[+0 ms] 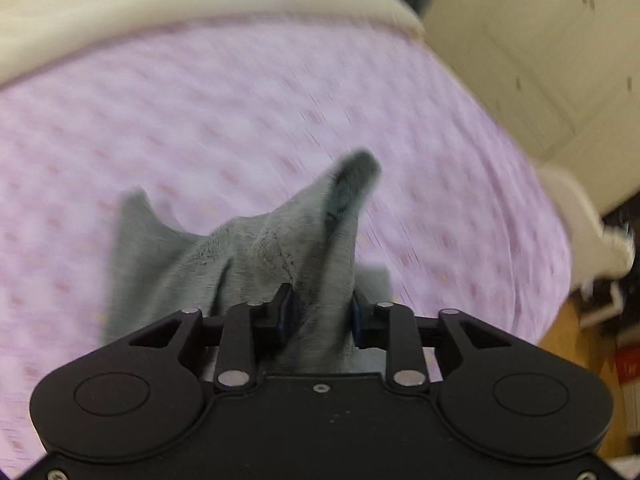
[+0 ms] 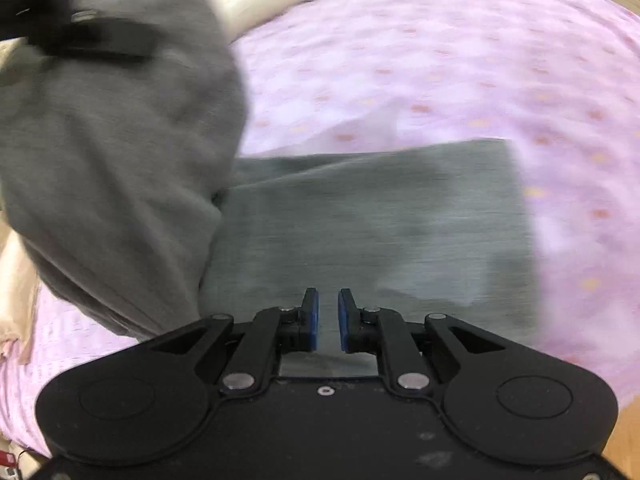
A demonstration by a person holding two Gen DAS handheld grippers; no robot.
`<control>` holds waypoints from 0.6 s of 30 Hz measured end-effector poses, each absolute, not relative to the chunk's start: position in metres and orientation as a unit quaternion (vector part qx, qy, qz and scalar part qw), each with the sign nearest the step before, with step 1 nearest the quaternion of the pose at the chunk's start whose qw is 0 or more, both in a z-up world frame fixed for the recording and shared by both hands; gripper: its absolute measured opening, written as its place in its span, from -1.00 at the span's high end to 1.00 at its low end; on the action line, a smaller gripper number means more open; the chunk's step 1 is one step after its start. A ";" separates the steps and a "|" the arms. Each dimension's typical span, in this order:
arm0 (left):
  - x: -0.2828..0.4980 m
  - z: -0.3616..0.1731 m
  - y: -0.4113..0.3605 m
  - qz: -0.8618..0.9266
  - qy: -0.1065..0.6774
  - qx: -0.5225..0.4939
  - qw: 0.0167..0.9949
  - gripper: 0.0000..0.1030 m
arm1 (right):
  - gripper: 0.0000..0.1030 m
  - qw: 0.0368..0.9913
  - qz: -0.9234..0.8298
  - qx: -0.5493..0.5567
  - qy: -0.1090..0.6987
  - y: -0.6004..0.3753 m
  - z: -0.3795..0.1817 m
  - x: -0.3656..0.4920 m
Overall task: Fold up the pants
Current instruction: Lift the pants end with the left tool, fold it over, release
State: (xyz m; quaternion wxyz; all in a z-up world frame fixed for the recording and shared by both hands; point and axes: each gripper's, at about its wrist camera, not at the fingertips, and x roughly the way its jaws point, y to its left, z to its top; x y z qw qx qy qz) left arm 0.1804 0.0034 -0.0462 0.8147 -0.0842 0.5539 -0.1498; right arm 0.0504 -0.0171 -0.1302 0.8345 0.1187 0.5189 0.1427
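Observation:
The grey pants lie partly flat on the pink bed cover. My left gripper is shut on a bunched part of the pants and holds it raised above the bed. In the right wrist view that lifted grey cloth hangs at the left, with the left gripper dark at the top left. My right gripper hovers over the flat part with its blue pads a small gap apart and nothing between them.
A cream blanket or pillow lies along the far edge of the bed. Cream cabinet doors stand at the right. Wooden floor and clutter show past the bed's right edge.

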 end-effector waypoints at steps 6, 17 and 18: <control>0.163 -0.071 -0.018 -0.153 0.569 -0.052 0.806 0.27 | 0.62 0.817 0.109 0.104 0.557 -0.075 -0.145 0.059; 0.154 -0.120 0.071 -0.039 0.601 -0.013 0.798 0.29 | 0.52 0.875 0.088 0.049 0.473 -0.101 -0.099 0.051; 0.152 -0.128 0.075 -0.044 0.608 -0.012 0.793 0.29 | 0.51 0.882 0.099 0.043 0.458 -0.098 -0.094 0.049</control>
